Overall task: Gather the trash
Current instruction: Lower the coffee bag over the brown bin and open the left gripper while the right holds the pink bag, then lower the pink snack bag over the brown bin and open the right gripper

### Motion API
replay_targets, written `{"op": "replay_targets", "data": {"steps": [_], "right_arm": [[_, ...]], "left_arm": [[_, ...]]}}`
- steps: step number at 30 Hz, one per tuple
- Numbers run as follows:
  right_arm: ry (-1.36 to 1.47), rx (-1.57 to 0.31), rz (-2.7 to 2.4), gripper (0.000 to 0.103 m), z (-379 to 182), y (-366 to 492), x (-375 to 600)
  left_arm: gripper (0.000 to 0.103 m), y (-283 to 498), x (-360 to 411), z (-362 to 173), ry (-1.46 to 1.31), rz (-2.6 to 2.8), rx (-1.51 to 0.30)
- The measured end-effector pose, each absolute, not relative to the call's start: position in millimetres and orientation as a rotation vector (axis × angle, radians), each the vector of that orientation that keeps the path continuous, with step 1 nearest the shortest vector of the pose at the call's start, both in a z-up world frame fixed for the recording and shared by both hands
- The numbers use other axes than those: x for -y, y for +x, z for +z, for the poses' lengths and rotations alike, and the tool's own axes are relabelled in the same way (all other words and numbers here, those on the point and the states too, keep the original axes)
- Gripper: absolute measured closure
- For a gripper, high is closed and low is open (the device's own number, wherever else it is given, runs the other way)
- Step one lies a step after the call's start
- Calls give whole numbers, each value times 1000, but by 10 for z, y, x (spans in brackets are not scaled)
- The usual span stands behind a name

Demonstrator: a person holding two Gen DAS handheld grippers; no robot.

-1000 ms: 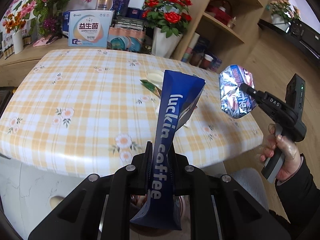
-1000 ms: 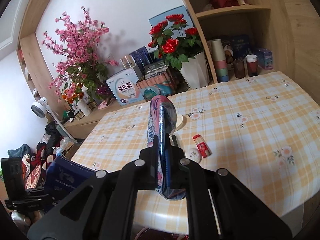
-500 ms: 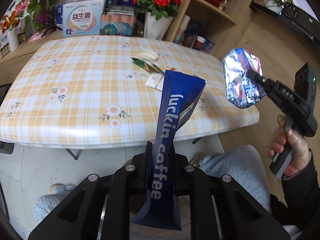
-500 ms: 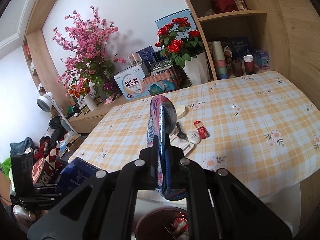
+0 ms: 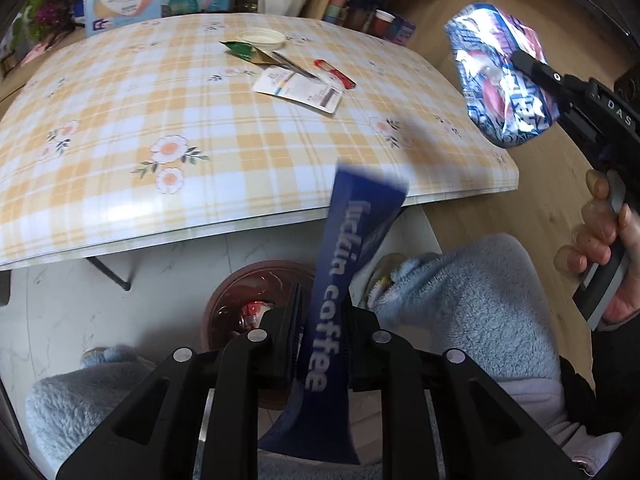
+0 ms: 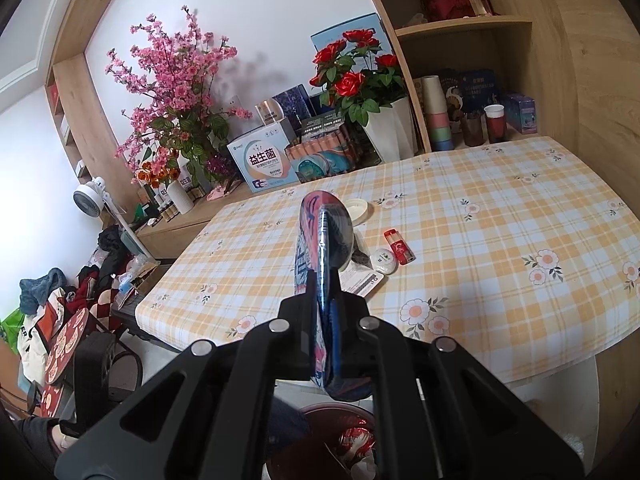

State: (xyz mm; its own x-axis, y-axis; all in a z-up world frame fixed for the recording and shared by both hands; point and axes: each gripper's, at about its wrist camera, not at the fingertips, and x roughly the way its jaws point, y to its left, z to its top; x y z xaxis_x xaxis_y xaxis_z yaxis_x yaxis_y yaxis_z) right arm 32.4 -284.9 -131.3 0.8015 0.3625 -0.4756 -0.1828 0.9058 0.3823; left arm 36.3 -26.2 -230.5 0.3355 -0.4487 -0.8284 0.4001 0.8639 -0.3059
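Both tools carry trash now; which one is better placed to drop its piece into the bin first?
Left. The left tool points down over the brown bin with the coffee bag loosening. The right tool holds the foil wrapper beside the table.

Both grippers raised, each with a flat item between its jaws.

Left gripper (image 5: 322, 312) points steeply downward; its jaws have just been opening, with the blue sachet (image 5: 340, 280) between them, blurred and tilted, a gap showing at the left pad. Right gripper (image 6: 326, 308) points slightly below level, jaws clamped tight on the edge of a crumpled wrapper (image 6: 324, 248). The person's right hand (image 5: 604, 252) wraps around that gripper's handle, fingers curled across the front, dark sleeve at the wrist.
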Motion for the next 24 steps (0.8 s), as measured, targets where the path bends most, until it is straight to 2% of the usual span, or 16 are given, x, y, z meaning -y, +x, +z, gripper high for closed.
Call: {"op": "replay_targets", "data": {"steps": [1, 2, 3, 4, 5, 7, 10, 12, 18, 24], "right_arm": [[329, -574, 300, 94, -1322, 330, 2846], [328, -577, 301, 94, -1328, 335, 2843], [327, -581, 303, 94, -1338, 341, 2835], [324, -584, 305, 94, -1347, 344, 2823], [320, -585, 306, 94, -1352, 343, 2812], [307, -591, 311, 94, -1369, 340, 2779], [291, -600, 319, 94, -1389, 331, 2738], [280, -606, 327, 94, -1399, 320, 2705], [216, -622, 355, 94, -1429, 258, 2582], [176, -661, 384, 94, -1498, 194, 2474]], "left_arm": [[71, 373, 258, -2304, -55, -555, -1092], [67, 380, 257, -2286, -59, -551, -1084], [56, 386, 246, -2256, -61, -541, -1071], [48, 390, 222, -2214, -65, -530, -1052], [46, 397, 201, -2167, -74, -526, -1033], [29, 394, 123, -2058, -99, -510, -986], [10, 378, -21, -1876, -145, -465, -898], [6, 364, -135, -1763, -182, -425, -848], [6, 264, -512, -1494, -285, -297, -684], [6, 197, -701, -1444, -289, -191, -638]]}}
